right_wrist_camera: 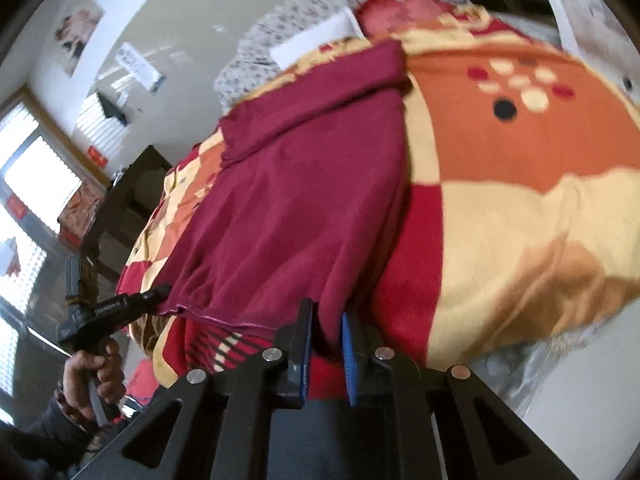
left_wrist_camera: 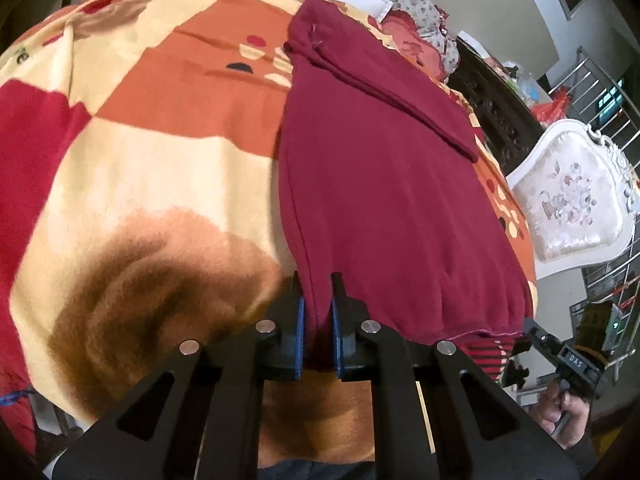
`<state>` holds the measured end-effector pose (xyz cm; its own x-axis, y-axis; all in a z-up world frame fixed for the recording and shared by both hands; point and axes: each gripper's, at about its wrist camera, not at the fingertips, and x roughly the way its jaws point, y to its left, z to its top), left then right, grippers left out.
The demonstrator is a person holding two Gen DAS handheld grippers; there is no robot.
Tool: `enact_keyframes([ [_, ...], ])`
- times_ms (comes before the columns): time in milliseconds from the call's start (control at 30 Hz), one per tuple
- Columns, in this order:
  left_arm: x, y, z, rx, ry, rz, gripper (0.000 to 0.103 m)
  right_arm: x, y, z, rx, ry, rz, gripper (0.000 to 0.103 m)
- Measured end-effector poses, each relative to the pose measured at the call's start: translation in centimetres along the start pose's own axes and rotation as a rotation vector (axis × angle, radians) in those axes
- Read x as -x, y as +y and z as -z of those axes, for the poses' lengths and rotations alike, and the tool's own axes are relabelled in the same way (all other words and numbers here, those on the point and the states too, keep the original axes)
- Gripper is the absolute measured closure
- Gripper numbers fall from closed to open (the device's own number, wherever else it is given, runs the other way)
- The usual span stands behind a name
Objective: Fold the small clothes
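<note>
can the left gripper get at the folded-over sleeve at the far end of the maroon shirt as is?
Probably not as is. The left gripper is shut on the near hem of the maroon shirt, and the sleeve lies at the far end. Nothing blocks the path over the blanket, but it must let go first.

Each tool (left_wrist_camera: pixel 318 312) is black, with blue pads (left_wrist_camera: pixel 301 320) on its fingers and round silver pins (left_wrist_camera: pixel 265 326) on slotted arms. A dark sleeve (right_wrist_camera: pixel 52 436) covers the left wrist.

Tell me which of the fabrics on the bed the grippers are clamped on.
The plain maroon garment, the only solid-coloured cloth. The left gripper and right gripper pinch its near hem; the patterned orange-and-cream blanket lies beneath, ungripped.
</note>
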<state>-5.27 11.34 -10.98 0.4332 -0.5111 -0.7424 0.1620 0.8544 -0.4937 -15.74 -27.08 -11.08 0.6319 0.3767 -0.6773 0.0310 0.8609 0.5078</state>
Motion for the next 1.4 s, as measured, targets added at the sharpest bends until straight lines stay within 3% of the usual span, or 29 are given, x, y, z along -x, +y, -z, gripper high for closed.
enact_keyframes([
  [133,0.0,0.5,-0.1,0.032,0.003,0.028,0.095,0.6,0.0,-0.4,0.018,0.0,-0.025,0.092],
  [300,1.9,0.6,-2.2,0.065,-0.08,0.072,0.096,2.7,1.3,-2.8,0.126,-0.09,-0.034,0.095],
  [500,3.2,-1.2,-9.0,0.049,-0.205,0.153,0.096,2.6,2.5,-9.5,0.211,-0.201,0.021,0.095],
  [633,0.4,-2.4,-14.8,0.067,-0.219,0.161,0.096,-0.6,3.5,-15.1,0.244,-0.232,0.099,0.095],
  [967,-6.8,-4.6,-29.5,0.017,-0.213,0.038,0.096,-8.7,2.3,-29.6,0.196,-0.241,0.206,0.095],
  [1233,-11.7,-5.3,-33.5,-0.073,-0.194,-0.079,0.096,-13.4,1.2,-34.5,0.233,-0.197,0.282,0.095],
  [1333,-13.7,-5.1,-34.3,-0.086,-0.15,-0.114,0.095,-14.8,-0.1,-35.3,0.175,-0.162,0.224,0.094],
  [1400,-14.6,-4.9,-34.7,-0.081,-0.097,-0.121,0.091,-15.3,-0.9,-35.6,0.119,-0.12,0.157,0.088],
])
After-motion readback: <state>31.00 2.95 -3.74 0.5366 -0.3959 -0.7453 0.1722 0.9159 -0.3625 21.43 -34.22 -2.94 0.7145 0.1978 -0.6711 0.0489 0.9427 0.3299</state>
